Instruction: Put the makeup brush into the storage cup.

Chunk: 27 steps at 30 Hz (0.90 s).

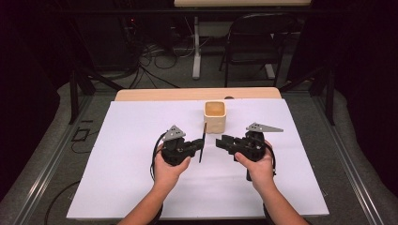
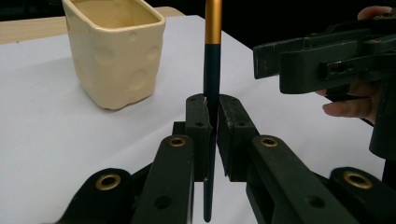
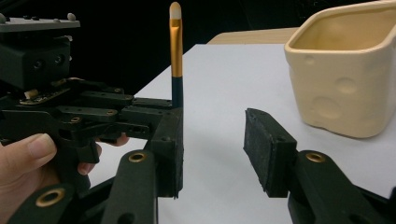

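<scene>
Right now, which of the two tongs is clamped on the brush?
The left tongs, pads shut on the brush handle, holding it upright; the right tongs stand open, gripping nothing.

The left gripper view's top edge cuts off the brush (image 2: pixel 213 70); jaws hide its mid-handle.

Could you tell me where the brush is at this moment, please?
The brush stands upright, clamped in the left tongs near the table's middle, just in front of the cream pot, facing the open right tongs.

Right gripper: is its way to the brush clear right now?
Probably yes. The right gripper stands open, level with the brush held upright in the left gripper, bare gap between; the cup sits behind.
</scene>
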Each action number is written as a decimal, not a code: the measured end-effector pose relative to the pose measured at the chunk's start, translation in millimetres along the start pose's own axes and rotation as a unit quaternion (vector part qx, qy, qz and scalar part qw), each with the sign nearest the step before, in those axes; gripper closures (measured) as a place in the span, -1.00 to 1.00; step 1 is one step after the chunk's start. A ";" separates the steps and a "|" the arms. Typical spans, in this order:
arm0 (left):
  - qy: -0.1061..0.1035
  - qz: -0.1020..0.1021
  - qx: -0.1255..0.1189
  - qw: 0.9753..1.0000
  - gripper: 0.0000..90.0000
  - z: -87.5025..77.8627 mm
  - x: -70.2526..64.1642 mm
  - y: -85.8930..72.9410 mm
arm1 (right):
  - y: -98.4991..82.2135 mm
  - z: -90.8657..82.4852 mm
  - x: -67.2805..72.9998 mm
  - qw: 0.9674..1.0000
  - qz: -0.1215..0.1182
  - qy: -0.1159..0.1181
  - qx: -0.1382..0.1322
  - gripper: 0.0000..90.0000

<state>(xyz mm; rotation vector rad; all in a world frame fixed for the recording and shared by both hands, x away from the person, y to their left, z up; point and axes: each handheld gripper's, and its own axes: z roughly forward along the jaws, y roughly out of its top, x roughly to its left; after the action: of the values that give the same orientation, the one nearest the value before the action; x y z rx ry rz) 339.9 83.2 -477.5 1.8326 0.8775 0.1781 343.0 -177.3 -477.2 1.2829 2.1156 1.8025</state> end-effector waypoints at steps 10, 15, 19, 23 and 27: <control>-0.009 -0.005 0.003 1.000 0.85 3.5 -2.8 -4.4 | -4.7 3.1 0.9 0.999 0.021 0.022 -0.009 0.40; -0.014 0.000 0.013 1.000 0.85 8.2 -6.8 -7.8 | -4.2 2.1 0.0 0.999 0.030 0.029 -0.015 0.41; -0.020 0.003 0.020 1.000 0.85 12.6 -10.1 -10.5 | -5.4 2.4 -0.5 0.999 0.037 0.033 -0.015 0.41; -0.026 0.003 0.025 0.999 0.85 15.6 -12.8 -12.6 | -5.7 3.0 -0.6 0.999 0.037 0.034 -0.015 0.41; -0.030 0.003 0.028 0.999 0.84 17.1 -15.5 -13.6 | -6.2 3.5 -0.2 0.999 0.038 0.034 -0.015 0.41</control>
<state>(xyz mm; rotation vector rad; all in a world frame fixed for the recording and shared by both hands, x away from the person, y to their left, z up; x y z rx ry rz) 330.7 63.1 -492.5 1.8839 0.8420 0.1026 341.7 -174.5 -483.6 1.3310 2.0924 1.9265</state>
